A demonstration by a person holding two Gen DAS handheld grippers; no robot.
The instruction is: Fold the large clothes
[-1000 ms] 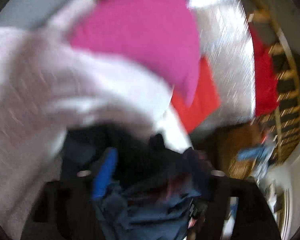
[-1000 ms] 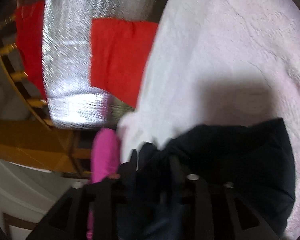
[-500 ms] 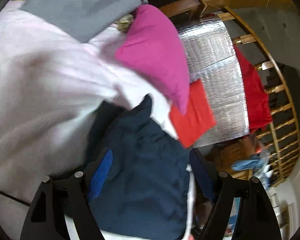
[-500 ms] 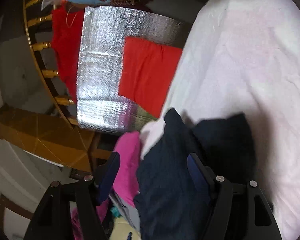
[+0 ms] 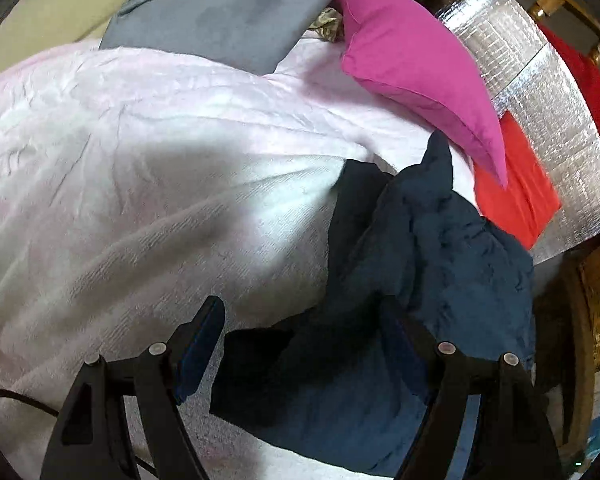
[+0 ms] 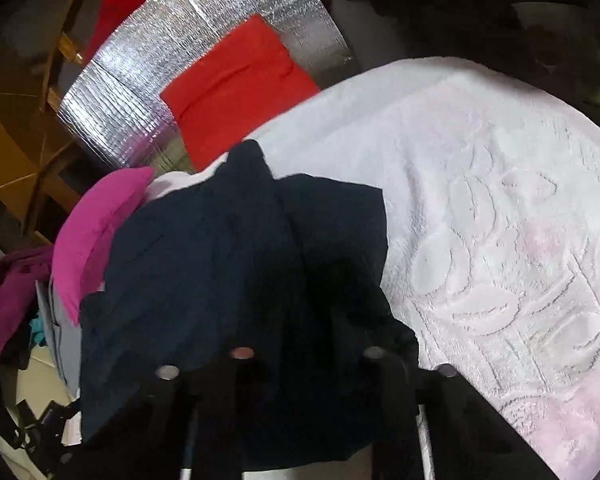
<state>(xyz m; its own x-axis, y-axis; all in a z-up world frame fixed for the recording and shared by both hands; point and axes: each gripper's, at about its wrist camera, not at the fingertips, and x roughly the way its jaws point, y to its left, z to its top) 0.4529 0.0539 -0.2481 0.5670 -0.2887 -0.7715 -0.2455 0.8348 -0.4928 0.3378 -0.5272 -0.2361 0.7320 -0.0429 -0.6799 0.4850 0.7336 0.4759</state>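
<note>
A crumpled dark navy garment (image 5: 428,288) lies on a pale pink-white textured bedspread (image 5: 148,184). My left gripper (image 5: 300,328) is open above it, its left finger over the bedspread and its right finger over the cloth. In the right wrist view the same navy garment (image 6: 228,264) is bunched up over my right gripper (image 6: 304,340). The right fingers stand close together and the cloth covers their tips, so they look shut on it.
A magenta pillow (image 5: 416,64) and a grey cloth (image 5: 228,8) lie at the far side of the bed. A folded red cloth (image 6: 236,88) lies on a silver foil mat (image 6: 140,80). Wooden railings with a red garment (image 5: 592,92) stand beyond. Purple clothes (image 6: 4,292) lie at the left.
My left gripper let go of the navy garment and opened wide. My right gripper opened briefly, then closed into the bunched navy cloth. Both views swung over the bed.
</note>
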